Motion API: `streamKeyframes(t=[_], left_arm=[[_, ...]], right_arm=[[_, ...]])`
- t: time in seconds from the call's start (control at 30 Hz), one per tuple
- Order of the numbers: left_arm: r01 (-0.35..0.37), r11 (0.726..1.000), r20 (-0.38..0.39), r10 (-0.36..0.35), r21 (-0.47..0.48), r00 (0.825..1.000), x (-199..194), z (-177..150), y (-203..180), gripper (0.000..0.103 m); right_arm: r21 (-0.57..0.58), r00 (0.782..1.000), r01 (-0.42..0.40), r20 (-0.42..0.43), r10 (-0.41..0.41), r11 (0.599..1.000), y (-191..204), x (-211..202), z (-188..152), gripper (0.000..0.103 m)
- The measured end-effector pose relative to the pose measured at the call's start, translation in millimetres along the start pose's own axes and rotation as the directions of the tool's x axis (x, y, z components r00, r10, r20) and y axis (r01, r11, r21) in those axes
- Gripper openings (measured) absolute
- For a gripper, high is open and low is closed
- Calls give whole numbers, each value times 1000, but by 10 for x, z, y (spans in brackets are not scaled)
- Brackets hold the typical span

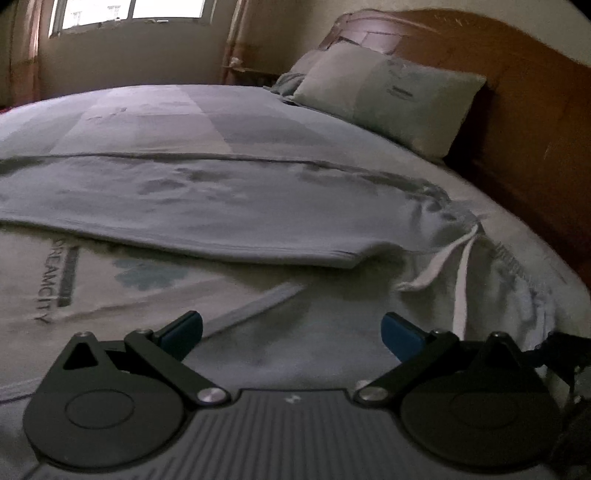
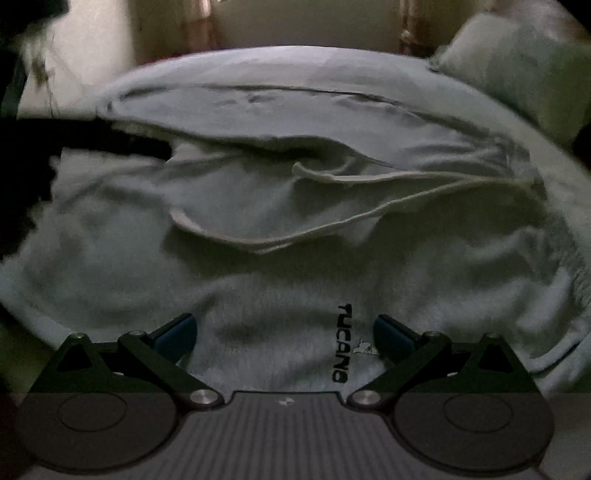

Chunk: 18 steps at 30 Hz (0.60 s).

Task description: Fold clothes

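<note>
A light grey garment lies flat on the bed, its long axis running left to right across the left wrist view, roughly parallel to the near edge of the mattress. Its right end, toward the wooden headboard, bunches into gathers, and a white drawstring trails from there down toward the camera. The near edge shows a doubled, layered fold.

In the right wrist view the garment fills most of the frame, rumpled in the near part. A pale-edged opening gapes in a long curve from lower left to upper right, its narrow end pointing right toward the pillow. Black lettering reading "TUCANO" runs vertically on the cloth, just inside the right finger, with a small white mark beside it.

On the bed cover near the left wrist camera, dark lettering reads "DREAMCITY", turned sideways, beside a dark bar and a faint blue-green motif. The pillow leaning against the headboard carries small print too blurred to read.

The left hand-held gripper hovers low over the bed cover, its blue-padded fingers spread wide with nothing between them. The right hand-held gripper is likewise spread wide, just above the cloth, its blue pads gripping nothing. A window shows behind the bed.
</note>
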<state>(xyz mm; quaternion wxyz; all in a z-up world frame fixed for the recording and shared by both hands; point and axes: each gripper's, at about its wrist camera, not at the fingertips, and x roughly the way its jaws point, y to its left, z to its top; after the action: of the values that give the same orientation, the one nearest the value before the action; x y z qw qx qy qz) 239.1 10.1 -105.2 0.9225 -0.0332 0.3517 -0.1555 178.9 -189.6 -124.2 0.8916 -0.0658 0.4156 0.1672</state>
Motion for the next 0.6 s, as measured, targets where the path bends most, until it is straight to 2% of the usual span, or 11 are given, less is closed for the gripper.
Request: streamKeyframes(t=[0.1,0.2,0.3,0.33,0.47,0.6], left_arm=[[-54,996,-58,57,65,997,177,-34,-260,102],[-85,988,-178,107,125,978,331,-115,-435,102],[-96,986,-224,125,135,966,205,-155,-491,102],[-81,988,-236,110,128,965,126,-150,-476,102],[-80,994,-251,96,73,963,-242,-120,-210,102],[-149,989,-258,141,-11,956,-455,-298,306,102]], right_arm=[[61,1000,-20,-9,21,998,-76,-10,50,103],[113,998,-66,7,66,991,-180,-18,46,103],[146,995,-104,27,101,984,-256,-35,18,103],[157,993,-115,38,110,981,-281,-41,4,103],[198,988,-147,71,135,969,-350,-62,-25,103],[212,986,-156,85,141,965,-365,-65,-36,103]])
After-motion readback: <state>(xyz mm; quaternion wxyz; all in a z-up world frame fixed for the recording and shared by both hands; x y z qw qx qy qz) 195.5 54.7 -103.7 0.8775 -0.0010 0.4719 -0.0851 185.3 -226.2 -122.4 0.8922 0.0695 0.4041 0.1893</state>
